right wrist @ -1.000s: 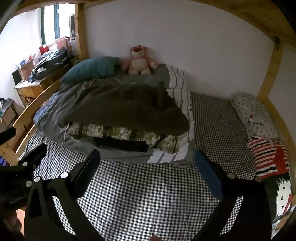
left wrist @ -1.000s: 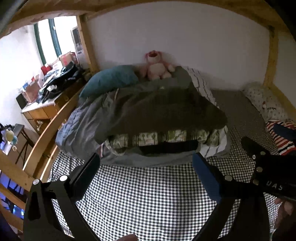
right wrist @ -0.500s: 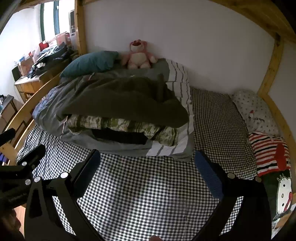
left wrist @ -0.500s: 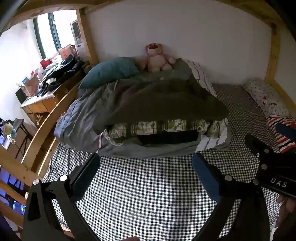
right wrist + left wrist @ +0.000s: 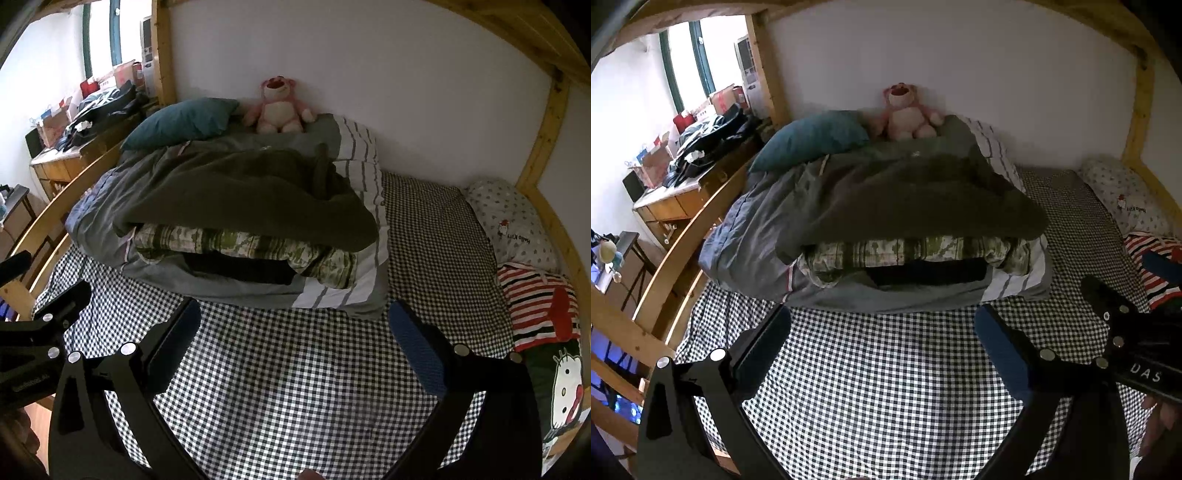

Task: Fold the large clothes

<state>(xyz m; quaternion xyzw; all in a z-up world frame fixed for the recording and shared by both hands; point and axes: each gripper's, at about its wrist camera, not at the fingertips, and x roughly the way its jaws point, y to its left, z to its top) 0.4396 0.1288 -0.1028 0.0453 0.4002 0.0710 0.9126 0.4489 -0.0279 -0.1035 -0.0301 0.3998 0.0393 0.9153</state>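
A stack of folded clothes lies on the bed: a dark olive garment [image 5: 916, 199] [image 5: 243, 195] on top, a green patterned one [image 5: 923, 251] [image 5: 240, 243] under it, then a black one [image 5: 927, 271] [image 5: 240, 269]. All rest on grey bedding [image 5: 753, 229] [image 5: 99, 206]. My left gripper [image 5: 882, 332] hovers open above the checked sheet [image 5: 886, 376], short of the stack. My right gripper [image 5: 293, 325] is open too, above the same sheet [image 5: 295, 376], holding nothing. Each gripper shows at the edge of the other's view.
A teal pillow [image 5: 812, 136] and pink plush bear [image 5: 905, 112] sit by the white wall. Striped cushion [image 5: 539, 295] and dotted pillow [image 5: 513, 218] lie right. Wooden bed rail [image 5: 687, 243] and posts [image 5: 543, 136] frame the bed. A cluttered desk [image 5: 683, 177] stands left.
Both grippers have drawn back and risen slightly from the stack, so more checked sheet shows below. Both stay open and empty.
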